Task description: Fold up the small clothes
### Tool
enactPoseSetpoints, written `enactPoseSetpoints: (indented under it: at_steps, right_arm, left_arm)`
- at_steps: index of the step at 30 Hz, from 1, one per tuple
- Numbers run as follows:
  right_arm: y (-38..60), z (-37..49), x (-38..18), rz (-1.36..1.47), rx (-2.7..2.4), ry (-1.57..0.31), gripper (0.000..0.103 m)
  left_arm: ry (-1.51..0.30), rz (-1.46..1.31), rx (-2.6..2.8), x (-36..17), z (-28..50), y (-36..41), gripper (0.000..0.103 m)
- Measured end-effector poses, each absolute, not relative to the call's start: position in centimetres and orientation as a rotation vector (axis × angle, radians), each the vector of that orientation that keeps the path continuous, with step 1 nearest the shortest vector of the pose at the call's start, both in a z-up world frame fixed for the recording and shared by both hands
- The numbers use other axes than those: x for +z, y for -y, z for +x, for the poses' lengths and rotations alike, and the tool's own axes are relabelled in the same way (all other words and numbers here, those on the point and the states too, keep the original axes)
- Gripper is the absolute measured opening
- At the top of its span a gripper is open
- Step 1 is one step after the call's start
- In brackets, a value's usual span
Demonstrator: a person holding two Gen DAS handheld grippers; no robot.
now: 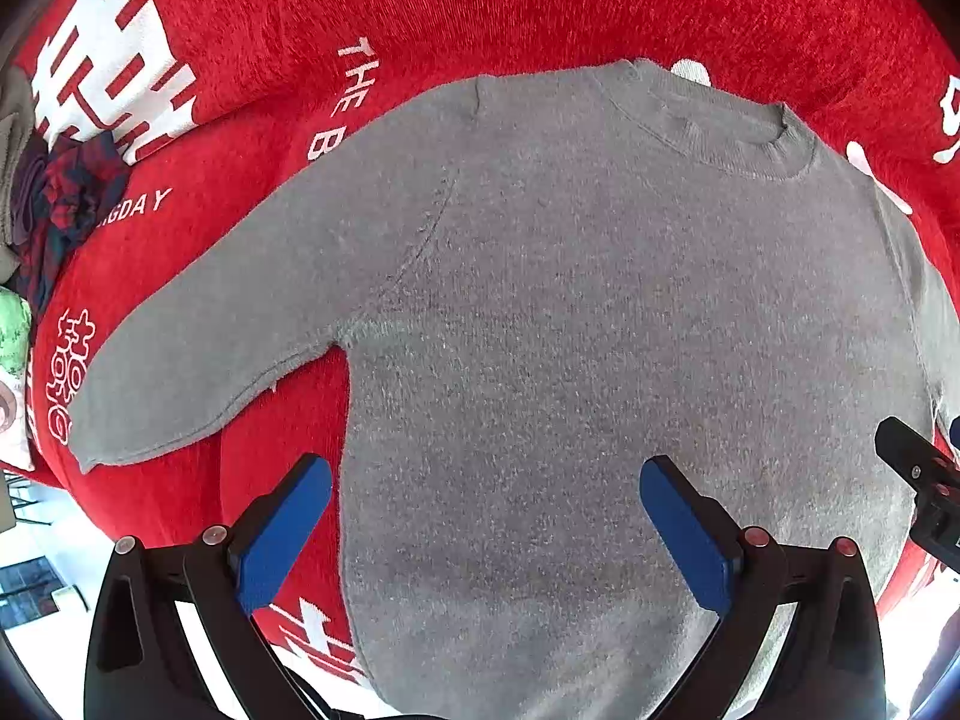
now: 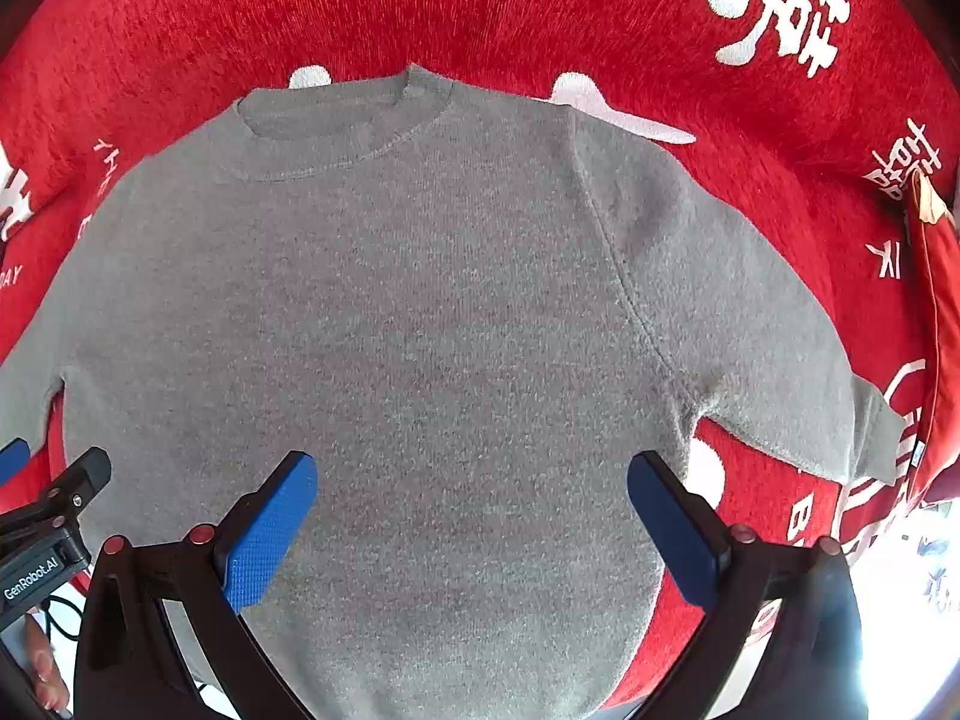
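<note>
A small grey knit sweater (image 1: 570, 324) lies flat on a red blanket (image 1: 420, 6), neck away from me, both sleeves spread out. It also shows in the right wrist view (image 2: 420, 330). My left gripper (image 1: 486, 474) is open and empty, hovering over the sweater's lower left body; its left finger is over the red blanket beside the hem edge. My right gripper (image 2: 474, 474) is open and empty above the sweater's lower right body. The left sleeve (image 1: 222, 336) points down-left; the right sleeve (image 2: 780, 348) points down-right.
The red blanket (image 2: 540, 6) carries white lettering. A pile of other clothes (image 1: 54, 198) sits at its left edge. A red cushion or folded cloth (image 2: 939, 324) lies at the right. The other gripper's black body (image 1: 918, 480) shows at the frame edge, also in the right wrist view (image 2: 54, 516).
</note>
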State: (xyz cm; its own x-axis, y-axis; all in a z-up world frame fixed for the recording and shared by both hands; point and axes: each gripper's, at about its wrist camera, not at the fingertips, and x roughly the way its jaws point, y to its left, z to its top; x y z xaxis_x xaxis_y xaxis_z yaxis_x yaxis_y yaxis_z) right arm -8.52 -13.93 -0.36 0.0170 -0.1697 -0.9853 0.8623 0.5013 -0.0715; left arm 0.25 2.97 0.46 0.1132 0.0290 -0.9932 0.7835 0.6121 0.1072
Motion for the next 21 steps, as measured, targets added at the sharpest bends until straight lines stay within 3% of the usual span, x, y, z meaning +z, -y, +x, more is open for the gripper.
enactPoseSetpoints:
  at_steps: [21]
  right_arm:
    - [13.7, -8.9, -0.6, 0.700, -0.905, -1.312, 0.103]
  left_arm:
    - [-1.371, 0.761, -0.634, 0.2, 1.0, -4.2, 0.103]
